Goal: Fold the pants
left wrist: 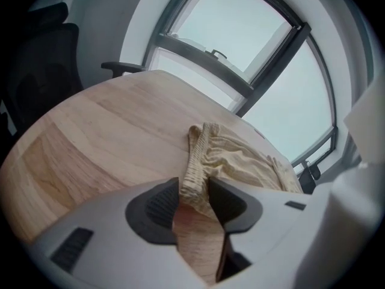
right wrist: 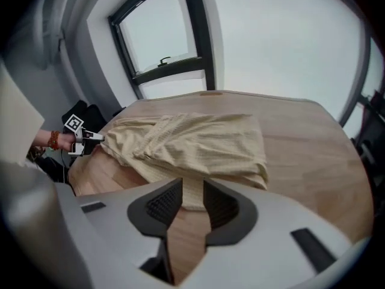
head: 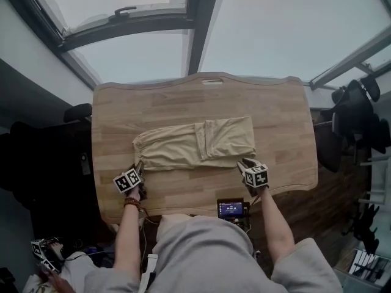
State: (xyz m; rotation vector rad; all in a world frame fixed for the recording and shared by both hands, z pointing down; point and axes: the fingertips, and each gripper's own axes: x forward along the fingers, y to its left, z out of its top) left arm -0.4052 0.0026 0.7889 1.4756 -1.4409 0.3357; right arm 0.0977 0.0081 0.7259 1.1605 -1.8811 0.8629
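Observation:
Beige pants (head: 195,142) lie across the middle of the wooden table (head: 275,108), with the leg end folded back over the right part. My left gripper (head: 139,167) is at the near left corner, shut on the ribbed waistband (left wrist: 194,179), which fills the gap between its pads. My right gripper (head: 242,162) is at the near right corner. In the right gripper view a flap of the pants' folded edge (right wrist: 191,194) sits pinched between the pads. The same view shows the rest of the pants (right wrist: 198,140) spread toward the left gripper (right wrist: 81,137).
A small device with a lit screen (head: 231,209) sits at the near table edge, between my arms. Dark office chairs stand to the left (head: 78,112) and right (head: 354,115) of the table. Large windows lie beyond the far edge. A marker cube (head: 40,249) lies on the floor at lower left.

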